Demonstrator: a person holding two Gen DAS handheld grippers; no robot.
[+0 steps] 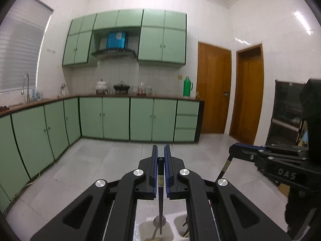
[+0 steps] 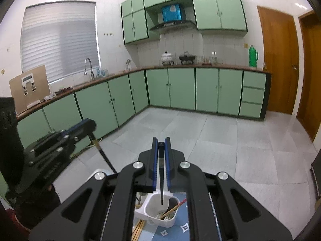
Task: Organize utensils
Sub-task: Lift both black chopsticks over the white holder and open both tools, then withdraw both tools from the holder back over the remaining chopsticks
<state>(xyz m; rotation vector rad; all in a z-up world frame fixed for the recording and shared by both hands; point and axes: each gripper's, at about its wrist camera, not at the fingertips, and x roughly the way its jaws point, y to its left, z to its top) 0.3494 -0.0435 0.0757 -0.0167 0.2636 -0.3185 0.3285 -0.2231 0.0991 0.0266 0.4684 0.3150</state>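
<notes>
L tongs (image 1: 161,150) clamped on a black chopstick (image 1: 160,200), tip hanging over white holder (image 1: 170,220) w/ spoon inside. R tongs (image 2: 161,142) clamped on 2nd black chopstick (image 2: 161,184), tip above holder's compartment w/ red chopsticks (image 2: 172,208).

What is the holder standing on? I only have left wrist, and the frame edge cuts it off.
Observer: The white holder stands on a blue patterned cloth.
Operator: Anything loose beside it?
Observer: Yes, wooden chopsticks lie next to it, outside it.
Operator: Where does the right gripper have its dark chopstick?
Observer: Its tip hangs over a compartment that holds a dark spoon.
</notes>
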